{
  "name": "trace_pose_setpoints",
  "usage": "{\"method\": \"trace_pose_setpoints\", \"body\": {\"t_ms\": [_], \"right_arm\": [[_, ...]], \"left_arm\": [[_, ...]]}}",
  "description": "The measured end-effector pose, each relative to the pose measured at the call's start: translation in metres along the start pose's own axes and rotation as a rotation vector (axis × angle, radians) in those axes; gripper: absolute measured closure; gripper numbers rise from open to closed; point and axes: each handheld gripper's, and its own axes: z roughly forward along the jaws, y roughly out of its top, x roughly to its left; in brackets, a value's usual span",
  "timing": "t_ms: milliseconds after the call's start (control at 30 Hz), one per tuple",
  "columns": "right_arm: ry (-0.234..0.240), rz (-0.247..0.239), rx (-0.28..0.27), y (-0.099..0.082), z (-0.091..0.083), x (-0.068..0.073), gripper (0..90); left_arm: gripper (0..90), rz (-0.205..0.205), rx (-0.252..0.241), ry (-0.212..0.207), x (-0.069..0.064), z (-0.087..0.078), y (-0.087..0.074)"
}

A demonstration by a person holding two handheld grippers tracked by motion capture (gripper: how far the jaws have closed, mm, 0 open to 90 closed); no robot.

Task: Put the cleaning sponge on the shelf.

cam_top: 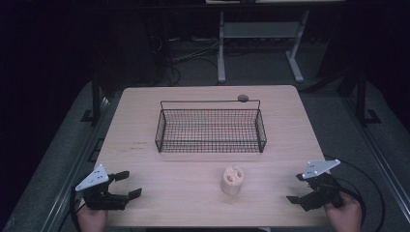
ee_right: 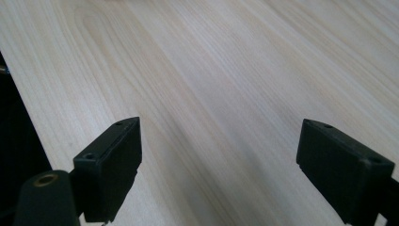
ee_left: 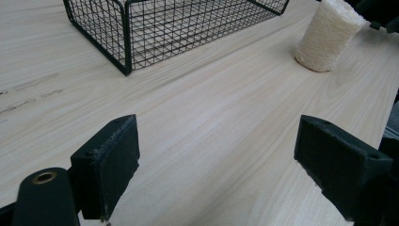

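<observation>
Start of the pick — both grippers empty, jaws wide: left gripper (cam_top: 126, 184) at 7 o'clock, right gripper (cam_top: 296, 188) at 5. Pale cylindrical loofah sponge (cam_top: 232, 180) stands upright on the light wooden counter (cam_top: 145, 145), just at 6 o'clock of the black wire basket (cam_top: 211, 129). Next, likely: 1 gripper reaches in, straddles the loofah.

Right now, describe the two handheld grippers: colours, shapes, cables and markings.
Both match. The left gripper and the right gripper are black, each topped by a grey three-cornered plate dotted with small holes. Each has two blocky black fingers with worn, slightly frayed pad edges, and a brass-coloured ring shows near the base. A black cable loops from the right one. No sleeves show at the hands.
</observation>
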Motion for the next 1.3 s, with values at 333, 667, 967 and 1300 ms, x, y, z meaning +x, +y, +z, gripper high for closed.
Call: {"method": "trace_pose_setpoints", "body": {"t_ms": [333,667,967,1300], "right_arm": [[0.012,0.046,-0.022,0.012,0.006,0.0,14.5],[0.024,-0.033,0.01,0.028,0.014,0.016,14.5],[0.04,-0.075,0.023,0.039,0.019,0.025,14.5],[0.066,-0.14,0.053,0.053,0.026,0.036,14.5]], "left_arm": [[13.4,0.0,0.0,0.009,0.001,-0.001,0.0],[13.4,-0.01,-0.007,0.005,0.002,-0.003,-0.002],[13.4,-0.011,-0.007,0.008,0.002,-0.003,-0.002],[13.4,-0.01,-0.004,0.009,0.0,-0.003,-0.002]]}}
